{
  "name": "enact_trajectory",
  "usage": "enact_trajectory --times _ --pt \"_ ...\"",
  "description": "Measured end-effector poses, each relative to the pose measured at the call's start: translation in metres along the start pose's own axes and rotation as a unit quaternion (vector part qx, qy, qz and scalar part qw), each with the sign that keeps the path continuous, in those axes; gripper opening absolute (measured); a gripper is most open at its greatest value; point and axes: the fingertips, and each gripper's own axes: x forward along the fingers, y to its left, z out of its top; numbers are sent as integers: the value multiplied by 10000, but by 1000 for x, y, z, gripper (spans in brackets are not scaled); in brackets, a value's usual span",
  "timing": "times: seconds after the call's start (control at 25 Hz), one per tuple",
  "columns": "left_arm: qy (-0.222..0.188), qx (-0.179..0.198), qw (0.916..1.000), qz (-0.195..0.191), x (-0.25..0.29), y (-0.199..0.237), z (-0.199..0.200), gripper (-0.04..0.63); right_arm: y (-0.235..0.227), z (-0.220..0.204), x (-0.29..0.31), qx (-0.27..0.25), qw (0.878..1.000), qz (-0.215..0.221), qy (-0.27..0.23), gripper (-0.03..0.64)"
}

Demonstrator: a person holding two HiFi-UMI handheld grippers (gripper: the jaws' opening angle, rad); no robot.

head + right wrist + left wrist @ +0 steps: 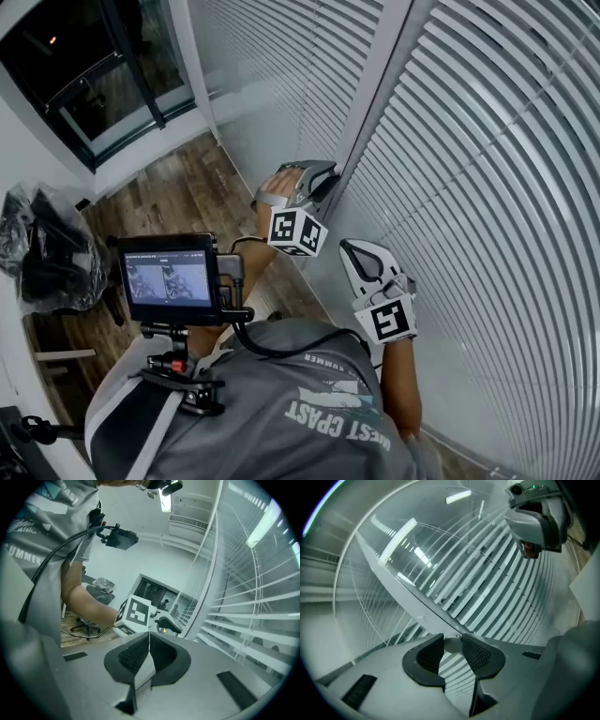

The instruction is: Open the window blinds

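L gripper (323, 180) is up at the upright frame post (375, 84) btwn the two panels of blinds (487, 187), jaw tips pointing at the post. In the left gripper view its jaws (452, 642) stand part-open w/ a small pale round rod (452, 645) pinched btwn the tips, both pads touching it. The blinds (487, 588) fill that view behind, w/ dark gaps showing btwn the slats. R gripper (354, 251) sits lower and nearer the person, just beside the right-hand panel, not touching it as far as can be seen. In the right gripper view its jaws (149, 637) are closed tip to tip w/ nothing btwn them, and the blinds (253, 620) run along that view's right side. In the head view the slats lie overlapped. A small monitor (171, 278) hangs on the person's chest rig, over wood floor (178, 187). A black bag (47, 248) sits by the left wall.
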Motion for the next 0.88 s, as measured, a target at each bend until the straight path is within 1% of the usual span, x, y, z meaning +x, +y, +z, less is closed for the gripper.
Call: enact_trajectory --times 0.04,0.08,0.12,0.16,0.2,0.24,0.28,0.32,0.36,0.44,0.48,0.56,0.6,0.64,0.72,0.76,0.88 --pt "-113 -328 9994 -69 0 0 -1 126 -7 4 1 59 9999 -91 -56 3" --pt "-275 -871 9956 -186 1 1 -1 126 -14 8 2 135 9997 -189 -91 3" --pt "-496 -1644 9845 -350 0 2 -1 126 -21 10 2 228 9993 -288 -112 3" --pt "-778 -2617 9604 -547 -1 6 0 128 -28 13 4 338 9986 -380 -131 3" --pt "-1080 -3642 9221 -744 -3 12 1 137 -35 16 5 471 9977 -457 -167 3" --pt "-1329 -4505 8782 -900 -6 19 2 145 -42 20 6 617 9965 -511 -232 3" --pt "-1479 -5069 8433 -1000 -7 24 2 147 -48 25 8 756 9952 -543 -313 3" --pt "-1528 -5331 8255 -1053 -6 26 2 147 -54 29 9 876 9938 -564 -389 3" --pt "-1511 -5368 8231 -1072 -5 26 2 147 -60 33 9 979 9924 -594 -448 3" --pt "-1420 -5199 8356 -1061 -3 24 3 147 -73 42 9 1170 9892 -698 -541 3" --pt "-1386 -5137 8402 -1044 -1 23 4 147 -78 46 9 1250 9876 -718 -618 3" --pt "-1333 -5058 8465 -992 2 23 4 146 -85 53 10 1347 9855 -663 -793 3" --pt "-1316 -5027 8488 -972 4 22 4 129 -87 56 11 1372 9848 -641 -854 3" --pt "-1316 -5027 8489 -966 5 22 3 129 -89 59 12 1388 9843 -625 -897 3" --pt "-1340 -5077 8454 -978 7 21 4 129 -91 65 16 1409 9838 -592 -939 3" --pt "-1352 -5071 8455 -980 7 21 4 128 -91 66 18 1417 9837 -576 -946 3" --pt "-1351 -4963 8515 -1013 10 18 6 129 -92 69 22 1447 9833 -555 -952 3"
